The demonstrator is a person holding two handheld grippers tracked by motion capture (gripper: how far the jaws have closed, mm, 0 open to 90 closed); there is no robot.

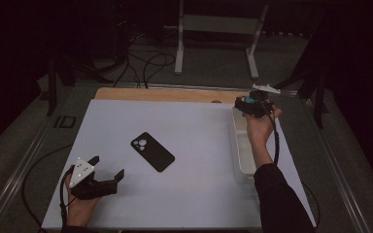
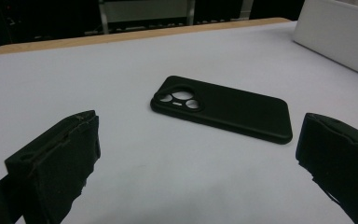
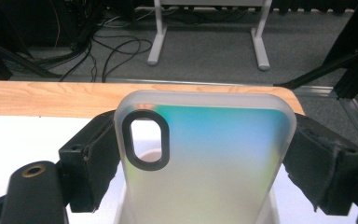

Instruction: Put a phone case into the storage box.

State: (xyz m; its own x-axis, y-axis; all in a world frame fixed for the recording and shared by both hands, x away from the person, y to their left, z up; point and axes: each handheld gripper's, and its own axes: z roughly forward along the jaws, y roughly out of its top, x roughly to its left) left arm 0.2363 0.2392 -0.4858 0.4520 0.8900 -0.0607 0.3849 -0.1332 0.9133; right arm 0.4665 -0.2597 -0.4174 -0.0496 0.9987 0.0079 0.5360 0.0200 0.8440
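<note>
The table (image 1: pixel 184 121) carries a white sheet over most of its top, with a strip of bare wood (image 1: pixel 165 94) exposed along the far edge and metal rails (image 1: pixel 24 160) running down both sides. Beyond it, the floor (image 1: pixel 213 60) is grey carpet, on which stand the two pale metal legs of a frame (image 1: pixel 179 43), joined by a crossbar, with loose black cables (image 1: pixel 145 63) lying tangled to their left. Lighting is confined to the table and the adjacent floor; the rear of the room and both flanks are in darkness, where dark stands or struts (image 1: pixel 315 82) are only partly distinguishable.
</note>
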